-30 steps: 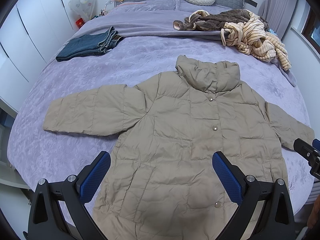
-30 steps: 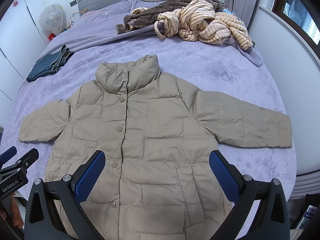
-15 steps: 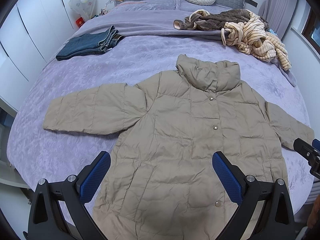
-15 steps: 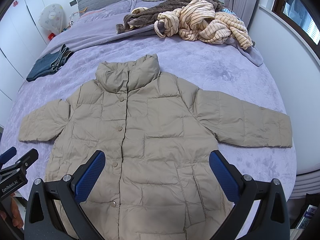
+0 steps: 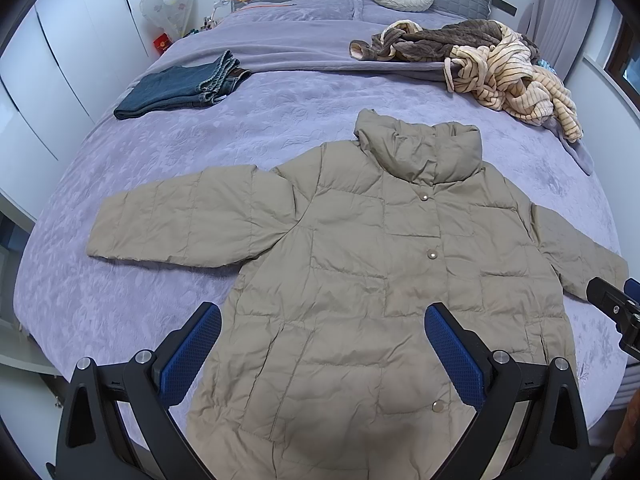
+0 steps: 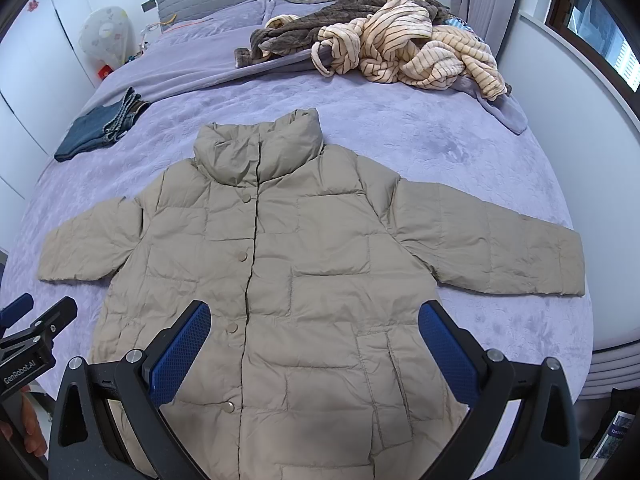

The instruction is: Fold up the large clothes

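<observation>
Jacket (image 5: 360, 280), quilted, puffy, beige, flat

Beige quilted puffer jacket (image 5: 360, 280) (image 6: 280, 272) lies flat, front up, on purple bedspread, unfolded. Snap front shut top to hem, 4 snaps visible. High collar toward headboard, hem toward cams. Both sleeves spread out sideways, approx. straight. Fabric lightly wrinkled; slit pocket low on one side.

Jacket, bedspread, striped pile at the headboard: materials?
Jacket: thin matte woven shell, likely nylon or polyester, quilted and puffy, snap buttons. Bedspread: plush lavender fabric with an embossed pattern, probably velvet-like. Striped pile: thick fuzzy fleece, by its look.
</observation>
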The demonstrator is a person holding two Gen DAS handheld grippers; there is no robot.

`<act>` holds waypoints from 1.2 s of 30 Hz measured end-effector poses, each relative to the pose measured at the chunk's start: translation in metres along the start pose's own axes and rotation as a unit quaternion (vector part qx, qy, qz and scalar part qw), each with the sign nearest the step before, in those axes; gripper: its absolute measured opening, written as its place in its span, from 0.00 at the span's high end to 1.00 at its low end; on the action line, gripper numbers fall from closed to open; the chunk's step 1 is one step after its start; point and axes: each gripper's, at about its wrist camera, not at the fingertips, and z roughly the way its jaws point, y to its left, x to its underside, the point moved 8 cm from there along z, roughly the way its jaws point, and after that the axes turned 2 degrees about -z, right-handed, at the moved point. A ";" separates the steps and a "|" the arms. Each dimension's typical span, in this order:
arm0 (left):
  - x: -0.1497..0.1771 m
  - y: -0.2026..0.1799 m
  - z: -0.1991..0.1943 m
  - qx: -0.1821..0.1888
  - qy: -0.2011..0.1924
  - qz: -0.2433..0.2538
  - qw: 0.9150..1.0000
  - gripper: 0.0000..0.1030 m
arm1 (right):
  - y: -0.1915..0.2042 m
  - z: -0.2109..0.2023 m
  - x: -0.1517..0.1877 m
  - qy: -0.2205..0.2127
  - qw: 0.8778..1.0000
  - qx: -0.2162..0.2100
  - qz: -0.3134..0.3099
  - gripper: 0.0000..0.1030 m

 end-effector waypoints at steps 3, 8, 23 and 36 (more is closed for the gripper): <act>0.000 0.000 0.000 0.000 0.000 0.000 1.000 0.01 | -0.001 0.002 0.001 0.000 1.000 0.000 0.000 0.00; 0.001 0.000 0.001 0.001 0.002 0.000 1.000 0.01 | 0.002 -0.002 0.000 0.002 1.000 0.000 0.000 0.00; 0.004 0.015 0.011 0.012 0.012 -0.013 1.000 0.01 | 0.012 0.009 0.005 0.014 1.000 -0.003 0.002 0.00; 0.008 0.082 0.053 0.019 0.047 -0.056 0.997 0.01 | 0.062 0.028 0.005 0.036 0.999 -0.035 -0.018 0.00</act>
